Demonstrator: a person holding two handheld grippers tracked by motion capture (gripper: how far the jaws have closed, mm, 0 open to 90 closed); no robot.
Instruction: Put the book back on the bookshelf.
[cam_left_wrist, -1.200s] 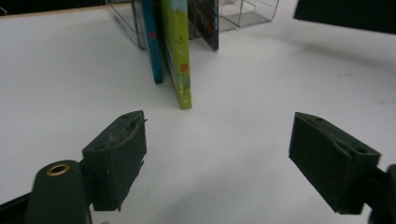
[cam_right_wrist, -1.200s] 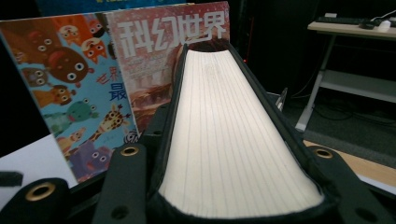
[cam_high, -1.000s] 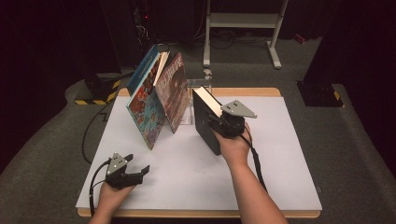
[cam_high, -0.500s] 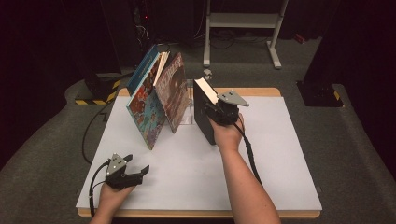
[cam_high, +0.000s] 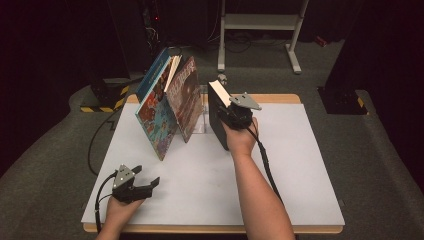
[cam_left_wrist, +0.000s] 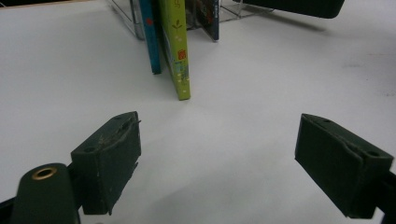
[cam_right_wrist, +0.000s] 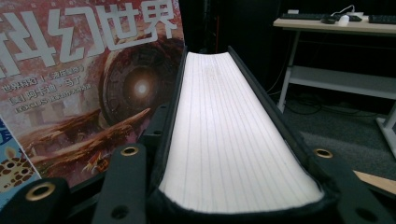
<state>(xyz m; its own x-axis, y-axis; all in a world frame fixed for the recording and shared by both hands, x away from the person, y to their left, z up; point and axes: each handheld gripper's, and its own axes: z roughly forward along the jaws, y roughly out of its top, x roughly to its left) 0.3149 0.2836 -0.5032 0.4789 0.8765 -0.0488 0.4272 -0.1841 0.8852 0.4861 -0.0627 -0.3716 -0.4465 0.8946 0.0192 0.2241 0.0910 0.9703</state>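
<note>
A thick black-covered book (cam_high: 218, 122) with white page edges (cam_right_wrist: 224, 140) stands on its edge on the white table (cam_high: 300, 165), just right of a clear book rack (cam_high: 202, 117). My right gripper (cam_high: 226, 113) is shut on its top, one finger (cam_right_wrist: 122, 186) on each cover. A red magazine (cam_high: 186, 100) leans in the rack right beside it, with a colourful picture book (cam_high: 157, 122) and a blue book (cam_high: 156, 70) farther left. My left gripper (cam_high: 147, 176) rests open near the front left of the table, its jaws wide apart over bare surface (cam_left_wrist: 233, 158).
The leaning books' lower edges show in the left gripper view, a green spine (cam_left_wrist: 180, 56) nearest. Behind the table stand a white metal frame (cam_high: 260, 25) and dark equipment. Grey carpet (cam_high: 380, 165) surrounds the table.
My right gripper has carried the black book a little left and farther back, closer to the rack and the red magazine. The left gripper has stayed put.
</note>
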